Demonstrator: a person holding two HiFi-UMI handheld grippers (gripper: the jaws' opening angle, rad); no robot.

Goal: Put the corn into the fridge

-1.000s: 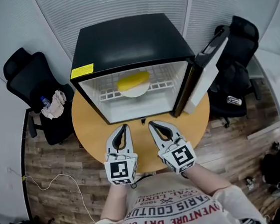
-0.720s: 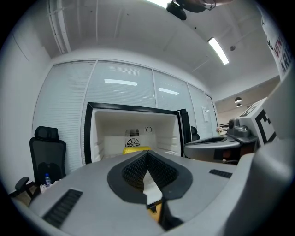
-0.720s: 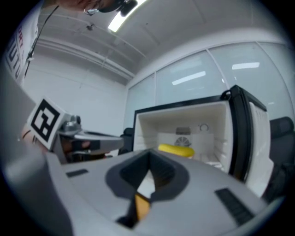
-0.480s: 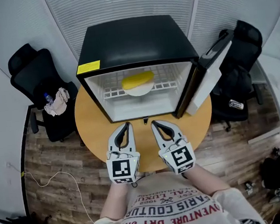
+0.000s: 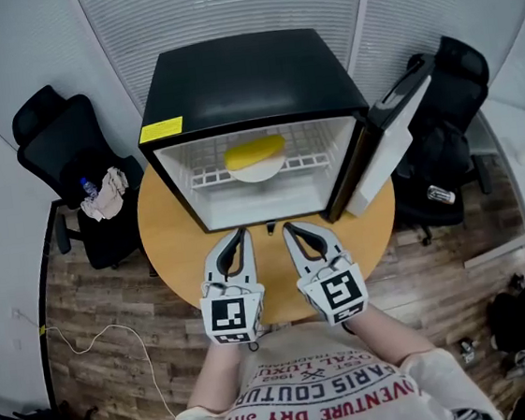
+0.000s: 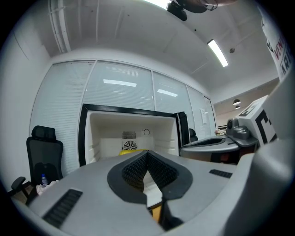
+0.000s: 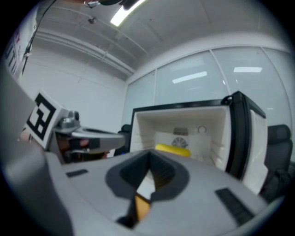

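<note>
The yellow corn (image 5: 255, 148) lies on a white plate (image 5: 256, 170) on the wire shelf inside the open black mini fridge (image 5: 247, 74). The fridge door (image 5: 394, 138) stands swung out to the right. My left gripper (image 5: 239, 235) and right gripper (image 5: 288, 230) hover side by side over the round wooden table (image 5: 173, 247), just in front of the fridge opening, both shut and empty. The left gripper view has the left gripper (image 6: 148, 154) pointing into the fridge, with the corn (image 6: 129, 151) peeking over it. In the right gripper view the corn (image 7: 173, 150) lies beyond the right gripper (image 7: 150, 154).
A black office chair (image 5: 67, 147) with a bottle and a cloth stands at the left. Another black chair (image 5: 447, 136) stands at the right behind the open door, a can (image 5: 440, 195) on its seat. A thin cable (image 5: 98, 341) trails over the wooden floor.
</note>
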